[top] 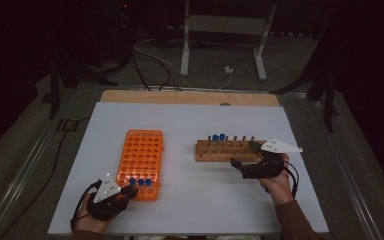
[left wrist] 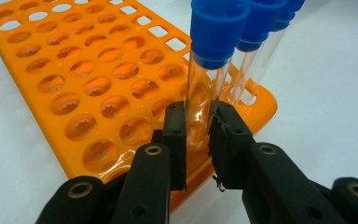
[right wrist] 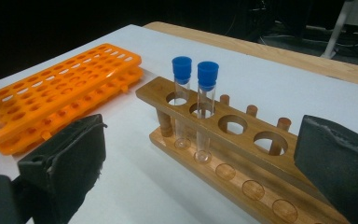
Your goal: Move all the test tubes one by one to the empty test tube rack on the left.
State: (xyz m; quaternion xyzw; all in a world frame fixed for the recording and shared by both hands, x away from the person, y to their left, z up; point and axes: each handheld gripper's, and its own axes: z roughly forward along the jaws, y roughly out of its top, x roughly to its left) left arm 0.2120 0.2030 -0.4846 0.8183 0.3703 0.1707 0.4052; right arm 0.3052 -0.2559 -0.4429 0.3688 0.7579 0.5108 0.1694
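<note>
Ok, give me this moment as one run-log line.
left gripper: shut on clear blue-capped test tube in orange plastic rack | right gripper: open, by wooden rack holding two capped tubes

The high view looks forward and down over the whole table (top: 190, 200) from above the person's side. The left gripper view sits close and low at the orange rack (left wrist: 98, 93), looking along it. The right gripper view faces the wooden rack (right wrist: 242, 140) nearby, the orange rack beyond, shared by all three
</note>
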